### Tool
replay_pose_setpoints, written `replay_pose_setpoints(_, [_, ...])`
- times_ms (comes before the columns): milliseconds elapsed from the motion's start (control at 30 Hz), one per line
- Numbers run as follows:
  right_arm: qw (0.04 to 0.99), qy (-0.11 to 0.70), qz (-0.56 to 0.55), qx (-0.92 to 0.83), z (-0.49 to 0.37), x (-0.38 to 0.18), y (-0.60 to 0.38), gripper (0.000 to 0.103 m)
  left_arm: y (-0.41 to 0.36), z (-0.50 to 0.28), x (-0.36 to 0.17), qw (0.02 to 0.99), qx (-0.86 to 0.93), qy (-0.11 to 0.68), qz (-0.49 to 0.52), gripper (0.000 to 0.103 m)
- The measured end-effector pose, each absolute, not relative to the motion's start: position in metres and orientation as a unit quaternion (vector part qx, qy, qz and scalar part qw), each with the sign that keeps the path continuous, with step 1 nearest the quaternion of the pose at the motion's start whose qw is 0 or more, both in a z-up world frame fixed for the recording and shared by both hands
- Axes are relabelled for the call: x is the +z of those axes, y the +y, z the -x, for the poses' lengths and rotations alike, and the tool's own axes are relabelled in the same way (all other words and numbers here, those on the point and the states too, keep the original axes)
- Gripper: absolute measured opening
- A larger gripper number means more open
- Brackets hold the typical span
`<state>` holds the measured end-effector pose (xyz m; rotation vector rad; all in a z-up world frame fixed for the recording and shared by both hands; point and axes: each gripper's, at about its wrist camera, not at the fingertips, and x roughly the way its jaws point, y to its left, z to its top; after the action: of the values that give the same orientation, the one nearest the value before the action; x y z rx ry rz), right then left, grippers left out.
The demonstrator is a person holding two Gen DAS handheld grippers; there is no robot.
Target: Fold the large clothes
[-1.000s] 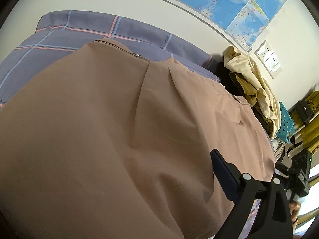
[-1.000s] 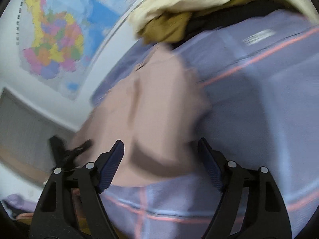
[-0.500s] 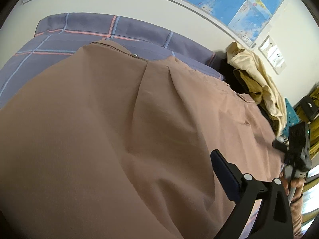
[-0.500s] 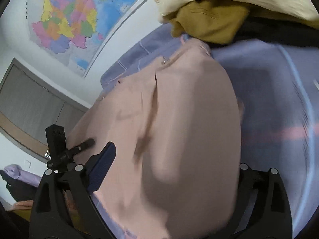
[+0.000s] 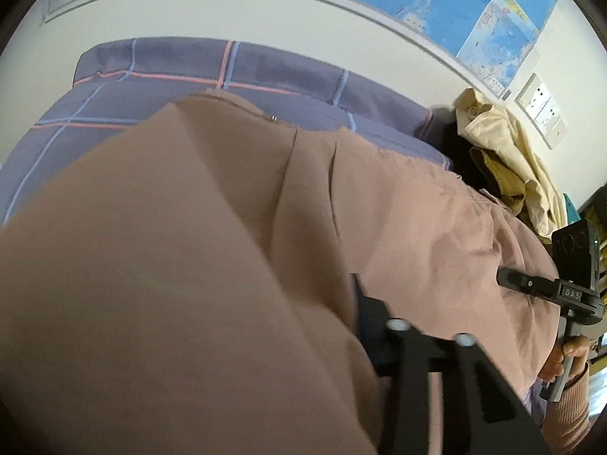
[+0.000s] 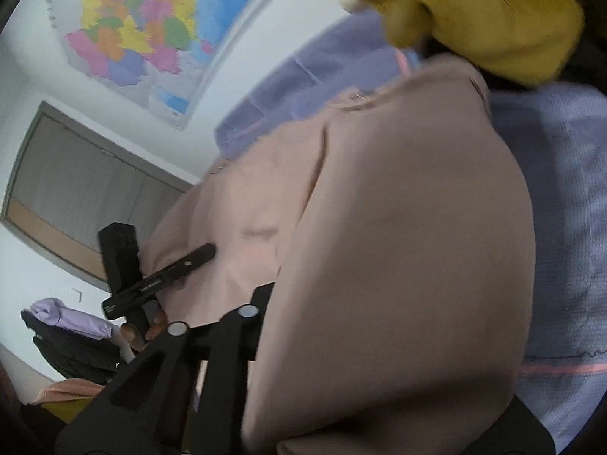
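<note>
Pink-tan garment (image 5: 398,227): large, spread over the bed (image 5: 159,76), covering most of the plaid purple sheet; its seamed top edge lies toward the wall-side edge of the bed, its near edge hangs at the front edge by both grippers.

Left gripper (image 5: 341,326): jaws closing, cloth between them; only one finger shows, the other hidden under a raised fold, so contact of the pads cannot be told.

Right gripper (image 6: 299,326): jaws closing, a bulging fold of the garment between them; one finger shows at the fold, the far one is buried.

Hand (image 5: 565,360): grips the right gripper's handle at the garment's right corner.

Pile of cream and mustard clothes (image 5: 508,167): at the bed's far right corner, just beside the garment.

Wall map (image 6: 140,26): above the bed.

Wall sockets (image 5: 542,110): beside the map.
</note>
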<state>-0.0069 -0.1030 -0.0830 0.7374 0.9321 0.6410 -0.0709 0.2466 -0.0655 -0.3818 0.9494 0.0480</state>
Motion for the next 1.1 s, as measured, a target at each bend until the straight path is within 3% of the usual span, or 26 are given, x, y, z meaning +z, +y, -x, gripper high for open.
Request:
replay_pose_setpoints(100, [0.796, 0.410, -0.324, 0.306, 0.007, -0.052, -0.093, 0.014, 0.256, 0.070, -0.050, 0.876, 0.007, 0.444, 0.191, 0.020])
replay_pose_setpoints(367, [0.830, 0.362, -0.249, 0.344, -0.048, 0.050, -0.042, 0.013, 0.315, 0.047, 0.025, 0.899, 0.026, 0.402, 0.170, 0.020])
replay_pose_setpoints(633, [0.842, 0.324, -0.199, 0.383, -0.155, 0.109, 0.045, 0.013, 0.421, 0.027, 0.084, 0.917, 0.122, 0.351, 0.145, 0.020])
replay_pose_setpoints(833, [0.818, 0.339, -0.200, 0.419, -0.225, 0.083, 0.132, 0.013, 0.521, 0.023, 0.073, 0.903, 0.217, 0.336, 0.157, 0.020])
replay_pose_setpoints(1000, [0.793, 0.413, -0.194, 0.405, -0.263, 0.006, 0.192, 0.015, 0.597, 0.020, 0.001, 0.864, 0.262, 0.389, 0.182, 0.021])
replay_pose_setpoints(1033, [0.782, 0.438, -0.198, 0.398, -0.269, -0.015, 0.200, 0.018, 0.610, 0.021, -0.019, 0.850, 0.268, 0.406, 0.200, 0.021])
replay_pose_setpoints(1100, [0.774, 0.463, -0.203, 0.381, -0.271, -0.041, 0.204, 0.033, 0.626, 0.025, -0.044, 0.836, 0.276, 0.419, 0.222, 0.025])
